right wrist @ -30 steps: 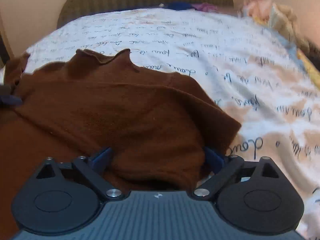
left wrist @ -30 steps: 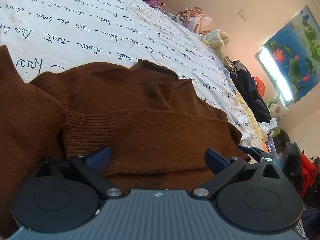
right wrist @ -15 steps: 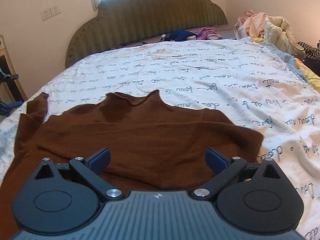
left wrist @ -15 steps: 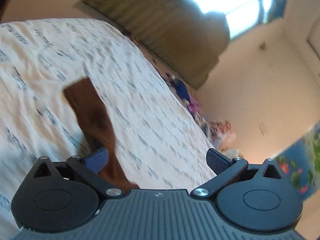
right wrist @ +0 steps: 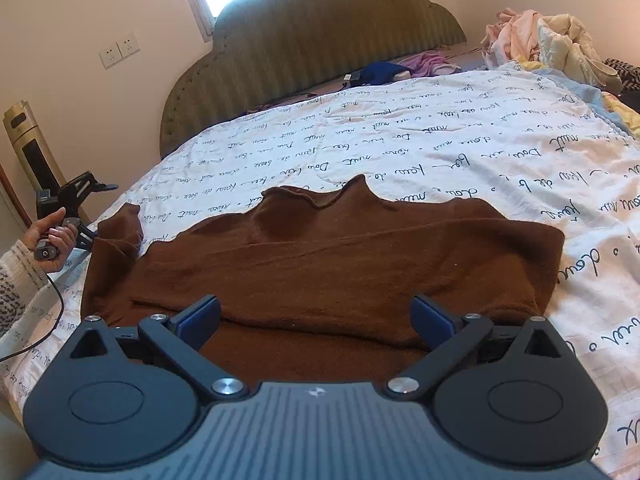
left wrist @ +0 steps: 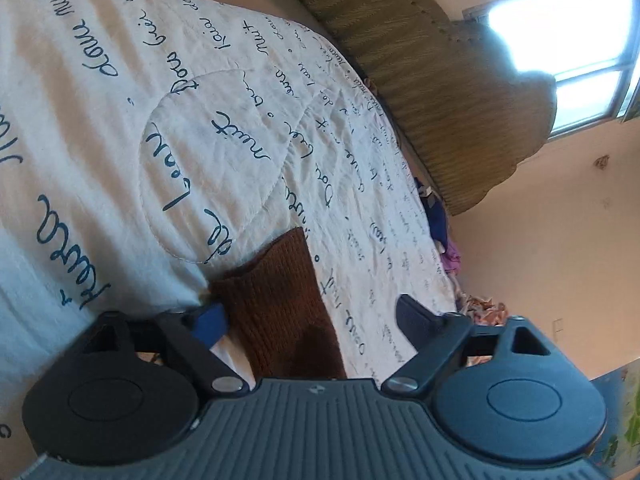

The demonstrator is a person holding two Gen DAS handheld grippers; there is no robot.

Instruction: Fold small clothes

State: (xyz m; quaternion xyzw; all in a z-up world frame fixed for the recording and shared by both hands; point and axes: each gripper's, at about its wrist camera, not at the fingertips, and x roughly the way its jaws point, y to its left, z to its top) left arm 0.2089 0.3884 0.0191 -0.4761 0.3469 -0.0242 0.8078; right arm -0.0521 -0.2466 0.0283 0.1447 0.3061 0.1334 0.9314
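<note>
- Right wrist view: brown sweater (right wrist: pixel 344 264) lies flat on the bed's script-printed quilt (right wrist: pixel 460 152), collar toward the headboard (right wrist: pixel 312 40); bare quilt lies open beyond it and to its right.
- Right hand-held gripper (right wrist: pixel 316 314) hovers over the sweater's near edge, jaws wide, gripping nothing.
- Left wrist view: left hand-held gripper (left wrist: pixel 310 316), rolled sideways, is closing around the ribbed sleeve cuff (left wrist: pixel 276 280), pads not yet pressing.
- Person's hand (right wrist: pixel 56 236) holds it at the bed's left edge.

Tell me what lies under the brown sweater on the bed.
The brown sweater lies flat on the white quilt with dark script, which shows all around it. Its own folded layers overlap in front. Whatever sits beneath the fabric itself is covered and cannot be seen.
</note>
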